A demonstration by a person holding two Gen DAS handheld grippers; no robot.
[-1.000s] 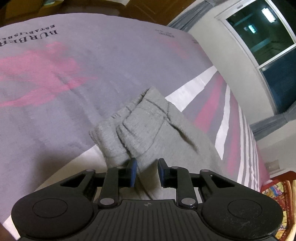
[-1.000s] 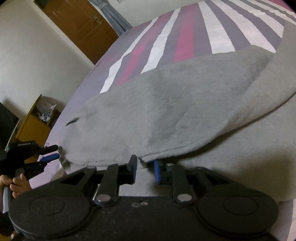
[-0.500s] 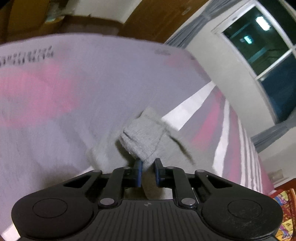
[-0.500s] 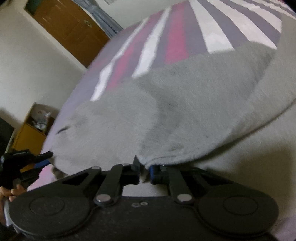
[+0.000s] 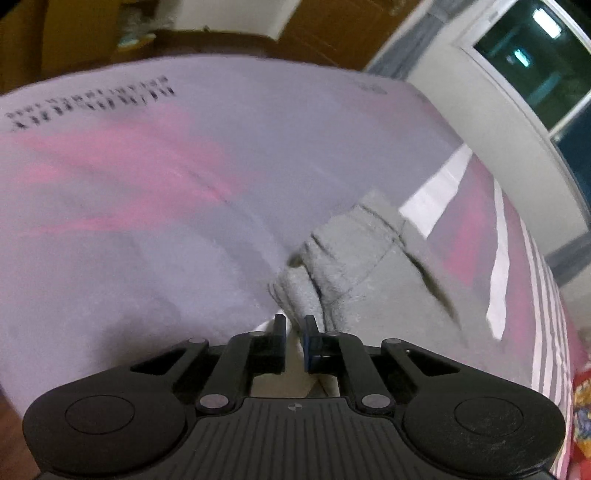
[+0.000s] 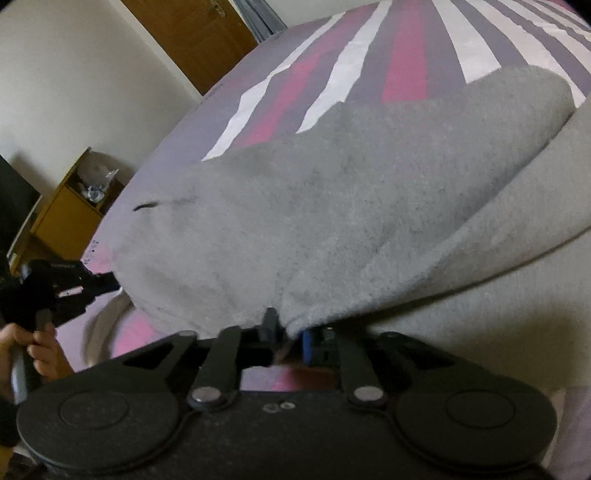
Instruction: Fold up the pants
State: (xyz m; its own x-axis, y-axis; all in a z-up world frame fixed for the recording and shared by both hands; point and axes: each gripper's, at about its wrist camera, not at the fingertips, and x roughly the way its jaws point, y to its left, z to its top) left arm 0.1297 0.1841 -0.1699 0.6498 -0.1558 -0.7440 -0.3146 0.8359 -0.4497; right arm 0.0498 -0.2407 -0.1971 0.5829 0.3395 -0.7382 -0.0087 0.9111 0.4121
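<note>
Grey fleece pants [image 6: 332, 206] lie on a bed with a purple, pink and white striped cover [image 6: 406, 62]. My right gripper [image 6: 290, 328] is shut on the near edge of the pants and holds it lifted off the cover. My left gripper [image 5: 294, 326] is shut on a bunched corner of the pants [image 5: 343, 258], lifted a little above the cover. The left gripper also shows in the right wrist view [image 6: 107, 282], at the far left corner of the cloth, held by a hand.
A wooden door [image 6: 199, 33] and a yellow cabinet [image 6: 70, 214] stand beyond the bed's left side. A window [image 5: 546, 62] and a white wall lie past the bed on the other side. The bed cover [image 5: 147, 184] carries printed black lettering.
Both grippers have closed on the pants' edge and raised it. The cloth now hangs from the jaws and the view has tilted upward.
</note>
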